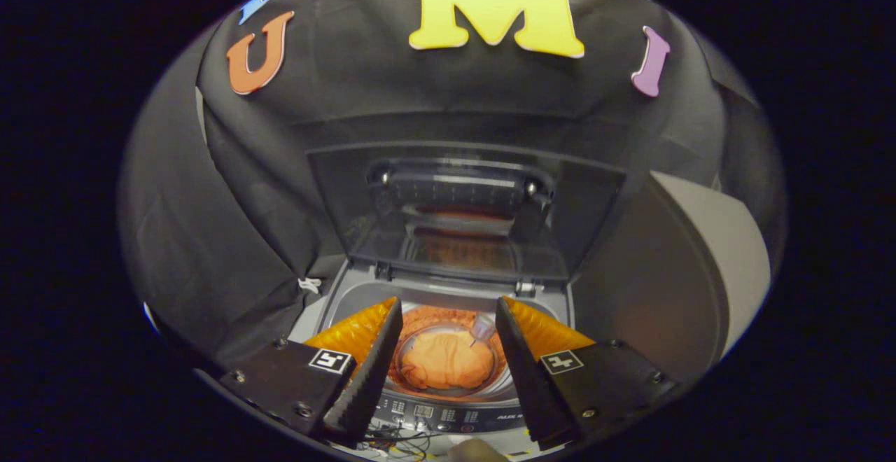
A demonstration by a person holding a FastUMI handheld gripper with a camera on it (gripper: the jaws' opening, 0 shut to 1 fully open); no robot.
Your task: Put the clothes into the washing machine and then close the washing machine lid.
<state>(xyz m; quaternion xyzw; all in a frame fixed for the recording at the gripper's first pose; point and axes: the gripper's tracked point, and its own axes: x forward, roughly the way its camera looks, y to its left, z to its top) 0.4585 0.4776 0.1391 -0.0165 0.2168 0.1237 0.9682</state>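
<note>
Gripper view: your gripper hangs above the washer, its jaws spread wide and holding nothing. Down between them you see the drum, and the orange clothes lie bunched in its bottom. The lid stands open, upright behind the drum, its glass catching an orange reflection. The control panel sits on the washer's near edge, just below the drum.

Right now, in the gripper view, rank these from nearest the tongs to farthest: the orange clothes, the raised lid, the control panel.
Tongs open, holding nothing.
1. Control panel, just below, between the fingers.
2. Orange clothes, in the drum just ahead.
3. Raised lid, upright beyond the drum.
</note>
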